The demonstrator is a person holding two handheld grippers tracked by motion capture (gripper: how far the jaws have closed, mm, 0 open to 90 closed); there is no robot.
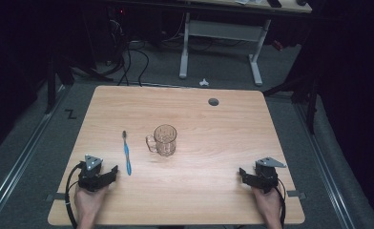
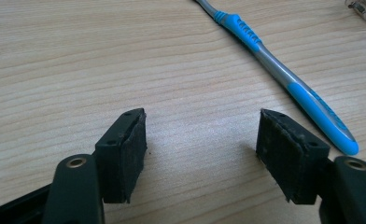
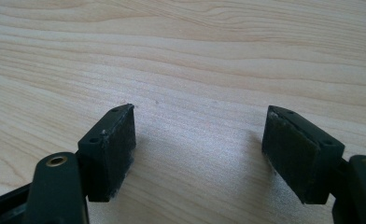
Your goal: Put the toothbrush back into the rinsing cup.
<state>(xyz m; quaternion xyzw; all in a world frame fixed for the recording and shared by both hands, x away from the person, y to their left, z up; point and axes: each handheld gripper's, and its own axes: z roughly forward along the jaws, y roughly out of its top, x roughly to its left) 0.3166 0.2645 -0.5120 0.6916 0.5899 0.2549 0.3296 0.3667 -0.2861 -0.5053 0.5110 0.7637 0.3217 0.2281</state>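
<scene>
Here we rest both tongs, left [image 1: 109, 174] and right [image 1: 244, 175], gaping empty near the desk's [image 1: 213, 191] front corners; for the toothbrush [image 1: 126, 153], we judge straddling its handle squarely works best.

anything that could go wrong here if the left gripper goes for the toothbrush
The toothbrush lies flat on the table, so the open left gripper may scrape the wood or flick the thin handle away. The glass mug stands just beyond it; a wide swing could knock it over.
</scene>
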